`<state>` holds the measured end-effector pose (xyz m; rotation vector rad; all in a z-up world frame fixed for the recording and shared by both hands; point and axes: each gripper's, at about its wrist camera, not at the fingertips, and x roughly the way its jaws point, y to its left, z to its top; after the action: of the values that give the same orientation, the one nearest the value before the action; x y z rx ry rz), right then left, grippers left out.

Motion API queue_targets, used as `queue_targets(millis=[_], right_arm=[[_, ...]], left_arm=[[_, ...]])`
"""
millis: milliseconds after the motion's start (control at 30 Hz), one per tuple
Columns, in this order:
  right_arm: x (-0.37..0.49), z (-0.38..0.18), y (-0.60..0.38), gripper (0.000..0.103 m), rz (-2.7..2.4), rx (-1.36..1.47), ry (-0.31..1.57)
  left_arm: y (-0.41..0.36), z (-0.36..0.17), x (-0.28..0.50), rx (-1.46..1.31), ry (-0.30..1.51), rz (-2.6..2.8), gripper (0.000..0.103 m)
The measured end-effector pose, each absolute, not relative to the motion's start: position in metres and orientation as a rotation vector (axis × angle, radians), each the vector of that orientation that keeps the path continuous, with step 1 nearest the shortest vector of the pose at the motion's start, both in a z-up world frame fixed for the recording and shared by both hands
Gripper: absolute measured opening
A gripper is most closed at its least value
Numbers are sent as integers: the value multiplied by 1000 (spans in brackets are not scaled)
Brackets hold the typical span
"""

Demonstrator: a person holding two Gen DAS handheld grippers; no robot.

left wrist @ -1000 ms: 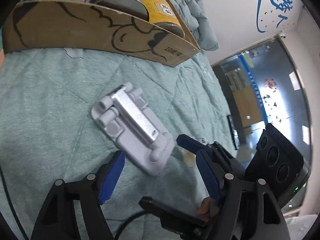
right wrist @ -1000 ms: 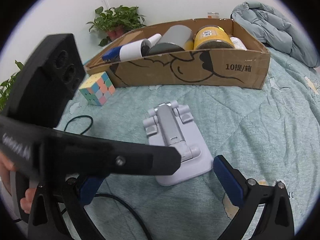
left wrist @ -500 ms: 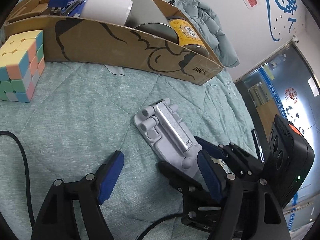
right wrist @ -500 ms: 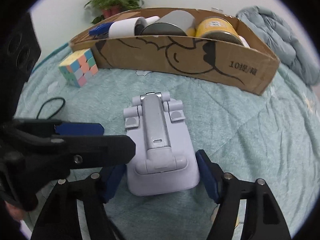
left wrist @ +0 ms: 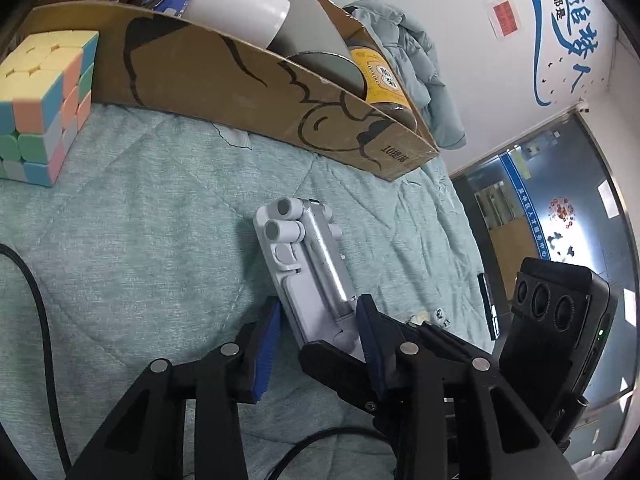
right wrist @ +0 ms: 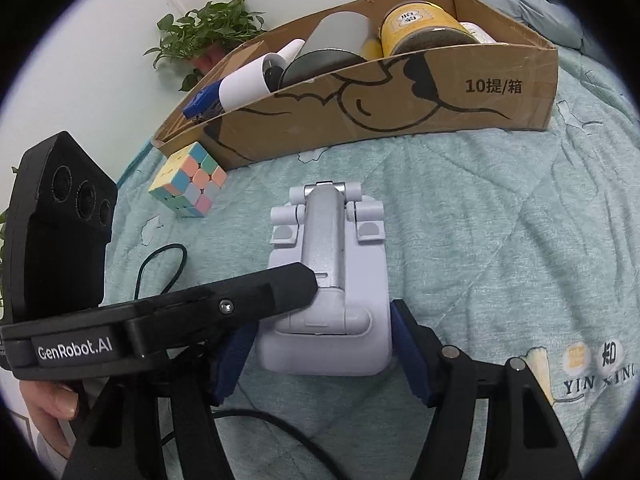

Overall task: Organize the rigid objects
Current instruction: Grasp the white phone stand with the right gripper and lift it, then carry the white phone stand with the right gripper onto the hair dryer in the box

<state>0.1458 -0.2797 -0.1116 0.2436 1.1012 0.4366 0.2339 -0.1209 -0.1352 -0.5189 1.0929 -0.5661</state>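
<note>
The folded phone stand [right wrist: 328, 280] is pale lavender-grey with a silvery metal arm down its middle, lying on a bed quilt [right wrist: 480, 240] of soft sea-green stitched in diamond lines. Behind the stand, the cardboard box [right wrist: 400, 108] is plain brown with a black line cartoon and black print. In the box sit a yellow-labelled tin [right wrist: 420, 28], a white roll [right wrist: 244, 90] and something blue. Left of the stand, the puzzle cube [right wrist: 188, 186] shows pastel yellow, pink, peach, blue and green squares. Both grippers are black with blue pads [left wrist: 266, 340].
</note>
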Motion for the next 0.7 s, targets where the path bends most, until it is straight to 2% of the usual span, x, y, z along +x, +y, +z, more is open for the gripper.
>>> queue_targets(millis=[100, 367, 700], right_arm=[[142, -107, -278, 66, 438, 244, 1088], [154, -74, -253, 66, 475, 195, 971], [205, -34, -232, 66, 503, 159, 883]], left_arm=[[-119, -126, 231, -489, 1065, -563, 30], [-93, -81, 231, -464, 944, -546, 30], [-65, -22, 283, -439, 855, -548, 30]])
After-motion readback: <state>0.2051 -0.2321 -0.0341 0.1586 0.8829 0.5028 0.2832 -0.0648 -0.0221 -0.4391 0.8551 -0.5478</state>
